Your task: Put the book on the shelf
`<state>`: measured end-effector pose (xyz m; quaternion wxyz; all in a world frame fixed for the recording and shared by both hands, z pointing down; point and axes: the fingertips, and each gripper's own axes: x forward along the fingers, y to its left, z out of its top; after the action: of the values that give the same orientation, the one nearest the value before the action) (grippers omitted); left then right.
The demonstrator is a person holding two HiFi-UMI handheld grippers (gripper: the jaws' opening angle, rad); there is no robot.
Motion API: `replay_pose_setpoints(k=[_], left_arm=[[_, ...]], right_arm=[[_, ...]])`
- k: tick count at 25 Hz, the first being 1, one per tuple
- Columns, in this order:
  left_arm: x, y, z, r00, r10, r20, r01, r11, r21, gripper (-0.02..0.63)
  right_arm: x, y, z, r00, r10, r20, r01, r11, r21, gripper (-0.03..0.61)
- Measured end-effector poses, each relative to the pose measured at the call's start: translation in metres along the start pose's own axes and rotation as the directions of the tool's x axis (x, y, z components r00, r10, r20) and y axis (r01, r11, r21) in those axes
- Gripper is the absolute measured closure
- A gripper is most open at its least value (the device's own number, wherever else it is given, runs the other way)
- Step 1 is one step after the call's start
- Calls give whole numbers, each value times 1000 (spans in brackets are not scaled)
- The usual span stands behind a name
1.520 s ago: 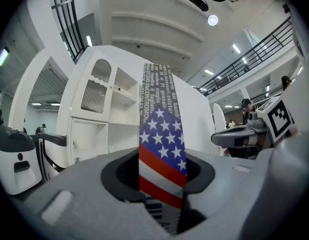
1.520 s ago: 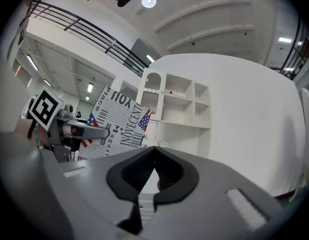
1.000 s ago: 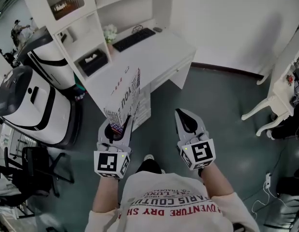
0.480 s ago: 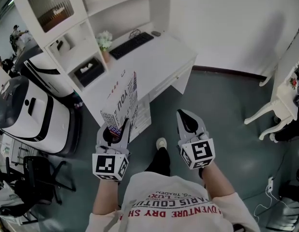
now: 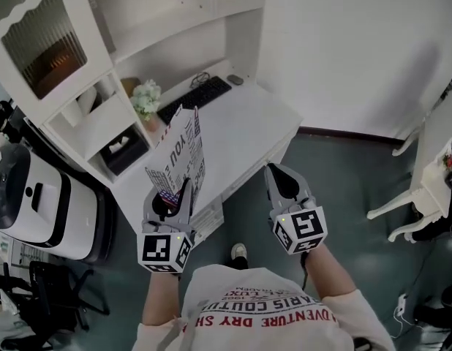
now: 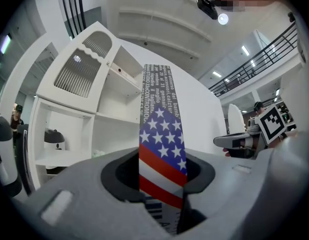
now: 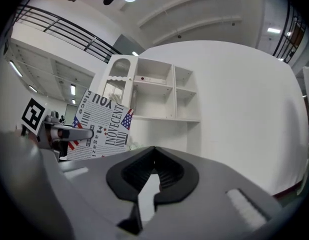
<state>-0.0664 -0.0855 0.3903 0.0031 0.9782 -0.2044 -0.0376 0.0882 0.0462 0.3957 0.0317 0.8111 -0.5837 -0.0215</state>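
One seemingly light, stiff newsprint-patterned book (image 5: 178, 148) is clamped low by jaws of the left gripper (image 5: 178, 190); the right gripper (image 5: 277, 175) has jaws closed, empty.

White desk (image 5: 248, 130) stands against a white wall, with a white shelf unit (image 5: 175, 31) rising over its back edge. On the desk, toward the back, lies a black keyboard (image 5: 197, 96). A small dark mouse (image 5: 235, 80) sits just beside its right end and a pot of pale flowers (image 5: 146, 99) at its left end. Left of the desk is a cabinet door with ribbed glass (image 5: 43, 46), and a lower open compartment holds a black box (image 5: 123, 146). The dark grey-green floor (image 5: 343, 174) carries a white machine (image 5: 36, 203) and a black chair (image 5: 58, 291) on the left, and curved white table legs (image 5: 394, 210) on the right.
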Motion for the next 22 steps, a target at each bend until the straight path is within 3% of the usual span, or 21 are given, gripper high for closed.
replay_pose_setpoints(k=[9, 15, 22], left_arm=[[121, 81, 9, 998, 66, -2, -66, 998, -10, 459], [129, 92, 13, 993, 117, 32, -118, 992, 35, 459], [140, 133, 36, 964, 260, 52, -262, 964, 48, 459]], right_arm=[[162, -46, 25, 999, 38, 15, -37, 999, -13, 578], [214, -35, 15, 989, 139, 53, -138, 990, -23, 578], [282, -5, 7, 952, 305, 15, -305, 952, -25, 577]])
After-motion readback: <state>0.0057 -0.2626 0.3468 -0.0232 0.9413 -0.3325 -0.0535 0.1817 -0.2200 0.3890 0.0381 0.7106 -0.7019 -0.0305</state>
